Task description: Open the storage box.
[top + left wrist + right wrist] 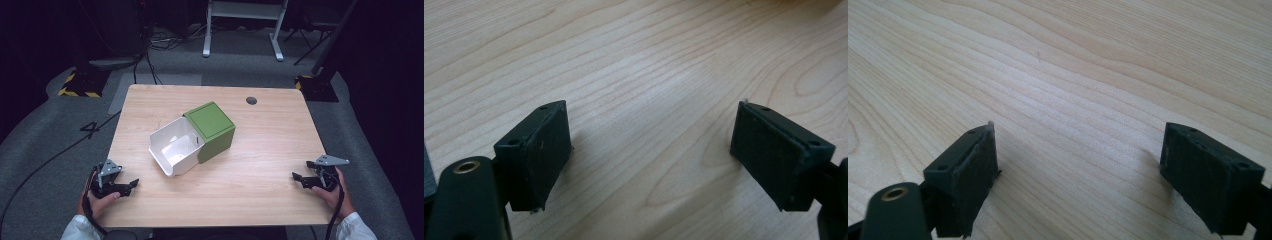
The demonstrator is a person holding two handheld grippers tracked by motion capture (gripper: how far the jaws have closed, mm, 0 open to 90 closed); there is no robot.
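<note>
A light wooden table [270, 150] sits on grey carpet, seen from above, with wide bare wood along its near edge and down both sides. Near the middle stands a green box [212, 129] with a white drawer [175, 147] pulled out of it toward the near left; the drawer looks empty, though its far corner is hard to read from this height. At the near left corner, the person's left hand [97, 200] holds the left gripper [131, 185] low at the table's edge, jaws pointing right toward the centre. At the near right edge, the right hand [334, 192] holds the right gripper [298, 179] with its jaws pointing left, inward. The two grippers are well apart from each other and from the box, with open tabletop between them. In the left gripper view, the two black jaws are spread wide over bare wood grain, with nothing between them. The right gripper view shows the same: jaws set wide apart, gripping nothing, plain wood beneath. A small dark round hole [251, 100] marks the table's far right area. Beyond the table, cables [150, 60] trail across the floor, a white frame [245, 25] stands at the back, and yellow-and-black striped tape [75, 86] marks a stand base at far left.
</note>
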